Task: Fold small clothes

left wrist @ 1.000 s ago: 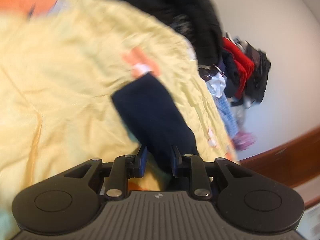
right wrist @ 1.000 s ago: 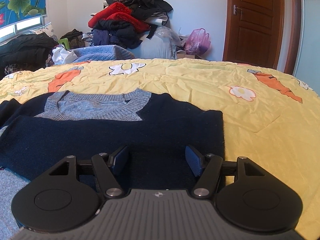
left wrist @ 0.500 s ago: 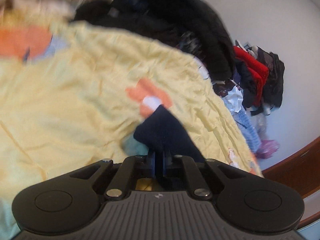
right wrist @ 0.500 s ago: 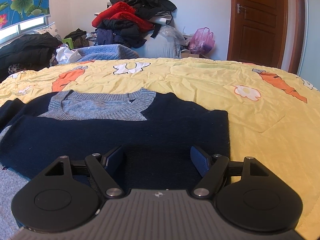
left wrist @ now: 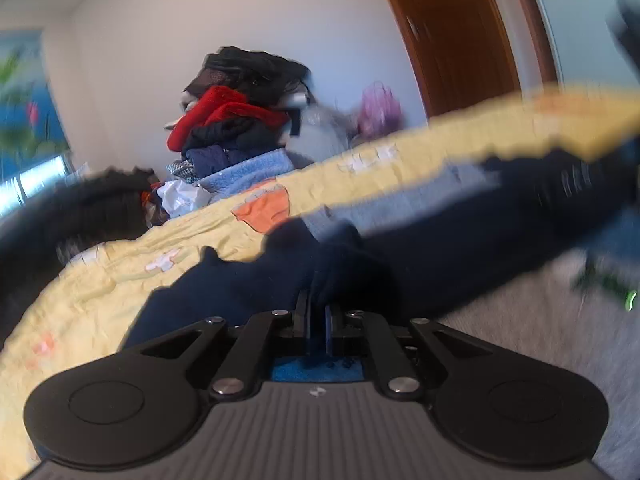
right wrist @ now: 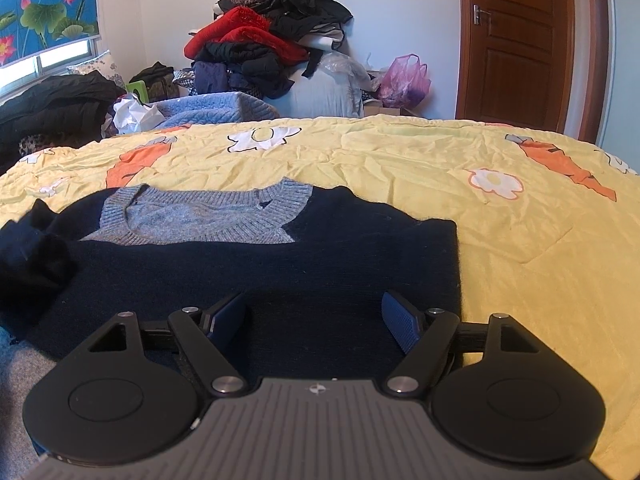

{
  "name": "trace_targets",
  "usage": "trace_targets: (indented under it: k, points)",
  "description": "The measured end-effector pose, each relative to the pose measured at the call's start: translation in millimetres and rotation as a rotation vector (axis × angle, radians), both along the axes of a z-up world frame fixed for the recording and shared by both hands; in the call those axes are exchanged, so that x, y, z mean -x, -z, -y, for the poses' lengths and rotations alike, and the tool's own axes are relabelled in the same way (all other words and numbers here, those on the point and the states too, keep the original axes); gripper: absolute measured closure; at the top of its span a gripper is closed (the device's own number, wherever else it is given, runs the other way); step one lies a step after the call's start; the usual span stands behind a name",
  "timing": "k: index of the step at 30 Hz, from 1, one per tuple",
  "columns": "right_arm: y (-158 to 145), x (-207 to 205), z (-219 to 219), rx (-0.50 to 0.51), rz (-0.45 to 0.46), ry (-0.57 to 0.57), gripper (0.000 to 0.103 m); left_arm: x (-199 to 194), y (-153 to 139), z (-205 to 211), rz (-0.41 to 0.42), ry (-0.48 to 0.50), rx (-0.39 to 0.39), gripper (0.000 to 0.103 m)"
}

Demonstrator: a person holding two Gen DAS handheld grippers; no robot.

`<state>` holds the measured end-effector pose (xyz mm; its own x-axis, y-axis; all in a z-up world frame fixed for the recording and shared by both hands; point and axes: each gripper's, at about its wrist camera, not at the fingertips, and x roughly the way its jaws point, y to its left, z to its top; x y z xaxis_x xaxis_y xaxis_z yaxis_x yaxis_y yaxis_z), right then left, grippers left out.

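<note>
— How far along can the folding be judged to be?

— Only partly. The left tool (left wrist: 317,316) is seen clamped on dark cloth, taken to be a sleeve (left wrist: 248,284) of the sweater (right wrist: 256,264). The right tool (right wrist: 314,320) is held with its fingers apart over the lower part of the sweater, and nothing is gripped in it.

— Where is the sweater found?

— It is spread on the bed (right wrist: 400,160), collar (right wrist: 208,216) away from the right tool. The side to the right of the collar appears already turned in, since a straight edge is seen there. The sleeve left of the collar is bunched up, not laid flat.

— What is left?

— That sleeve is judged still to be laid across the body, and the body has not yet been folded. Whether contact is made by the right tool cannot be told.
</note>
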<state>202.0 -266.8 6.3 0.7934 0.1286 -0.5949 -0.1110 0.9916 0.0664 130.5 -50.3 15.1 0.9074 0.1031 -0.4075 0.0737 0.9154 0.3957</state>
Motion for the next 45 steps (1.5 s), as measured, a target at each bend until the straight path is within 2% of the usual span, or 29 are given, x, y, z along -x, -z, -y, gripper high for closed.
trace_targets:
  k: [5,7,9,10,11,13,16,18,21,24,26,29,31,32,34,36,37,41,45]
  points:
    - [0,1,-1,-0.002,-0.003,-0.015,0.018,-3,-4,-20,0.009,-0.063,0.082,0.097]
    - [0,1,-6,0.021,-0.012,-0.039,0.01,-1,-5,-23,0.029,-0.082,0.099,0.097]
    - [-4,0,-14,0.054,-0.027,-0.049,0.013,2,-6,-26,0.059,-0.097,0.113,0.097]
    - [-11,1,-17,0.029,-0.038,-0.042,0.014,6,-7,-26,0.075,-0.098,0.121,0.097]
    - [-19,4,-18,-0.059,-0.043,-0.062,0.013,8,-8,-27,0.088,-0.09,0.134,0.097]
    - [-33,6,-22,-0.323,-0.077,-0.148,0.01,13,-10,-27,0.101,-0.077,0.144,0.097]
    - [-39,-9,-43,-0.618,-0.229,-0.269,0.01,17,-11,-24,0.122,-0.052,0.139,0.097]
    - [-36,-22,-58,-0.711,-0.314,-0.295,0.01,22,-12,-23,0.148,-0.036,0.139,0.097]
    - [-20,-40,-73,-0.788,-0.441,-0.266,0.009,25,-13,-21,0.17,-0.02,0.134,0.097]
    - [-16,-45,-81,-0.87,-0.493,-0.257,0.009,19,-12,-16,0.124,0.019,0.113,0.097]
    - [-19,-45,-87,-0.895,-0.481,-0.278,0.015,15,-9,-10,0.087,0.058,0.088,0.096]
    - [-24,-49,-98,-0.801,-0.488,-0.295,0.036,14,-5,-4,0.068,0.088,0.056,0.095]
    - [-22,-51,-103,-0.73,-0.5,-0.307,0.082,15,-4,-3,0.073,0.089,0.045,0.093]
    - [-20,-52,-102,-0.695,-0.493,-0.306,0.084,17,-4,-3,0.087,0.088,0.04,0.092]
    - [-20,-51,-98,-0.661,-0.453,-0.302,0.084,23,-5,-6,0.125,0.097,0.057,0.074]
    - [-18,-50,-88,-0.682,-0.42,-0.297,0.085,24,-9,-16,0.145,0.087,0.119,0.018]
    - [-17,-52,-83,-0.686,-0.409,-0.292,0.085,24,-11,-23,0.154,0.073,0.164,0.014]
    - [-21,-56,-56,-0.687,-0.361,-0.267,0.085,14,-16,-51,0.122,0.005,0.325,0.015]
    - [-23,-60,-18,-0.678,-0.331,-0.209,0.085,3,-16,-65,0.061,-0.038,0.411,0.015]
